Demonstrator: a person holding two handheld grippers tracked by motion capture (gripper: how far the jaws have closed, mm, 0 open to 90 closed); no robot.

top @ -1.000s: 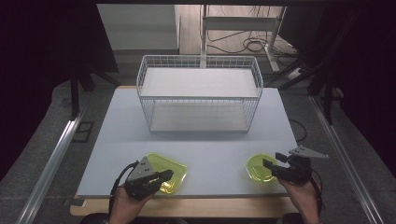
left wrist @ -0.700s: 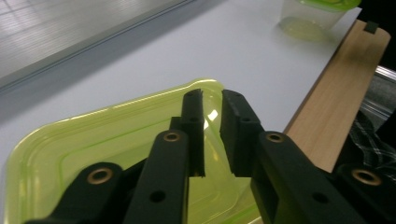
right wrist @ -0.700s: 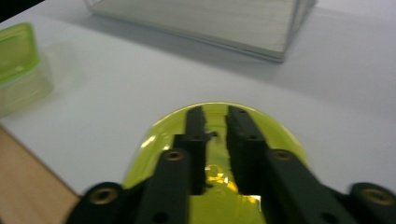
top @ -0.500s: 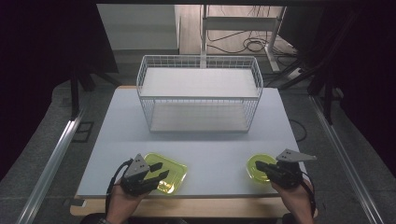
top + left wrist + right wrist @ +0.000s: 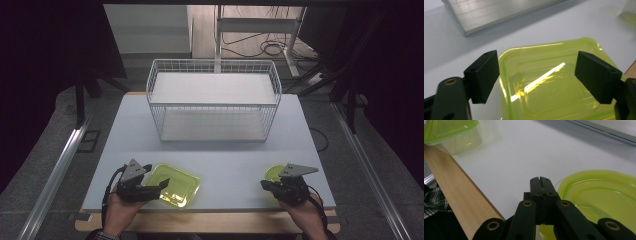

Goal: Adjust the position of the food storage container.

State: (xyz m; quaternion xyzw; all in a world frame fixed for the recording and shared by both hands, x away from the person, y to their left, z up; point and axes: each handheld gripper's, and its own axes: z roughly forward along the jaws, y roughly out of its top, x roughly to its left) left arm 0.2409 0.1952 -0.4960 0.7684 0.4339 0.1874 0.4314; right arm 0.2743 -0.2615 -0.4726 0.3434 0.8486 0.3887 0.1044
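Note:
A square yellow-green lidded container lies near the table's front left. My left gripper points right at it. In the left gripper view the gripper is open, one jaw on each side above the container's lid, not touching it. A round yellow-green container sits at the front right. My right gripper is low at the front edge beside it and points left. In the right gripper view the gripper is shut with nothing between the jaws, the round container's rim just to their right.
A white wire basket rack with a shelf stands across the back middle of the grey table. The table's wooden front edge runs close under my right gripper. The square container shows far off in the right gripper view.
My right gripper has shifted left and nearer the front edge, off the round container. My left gripper has stayed at the square container, turning slightly.

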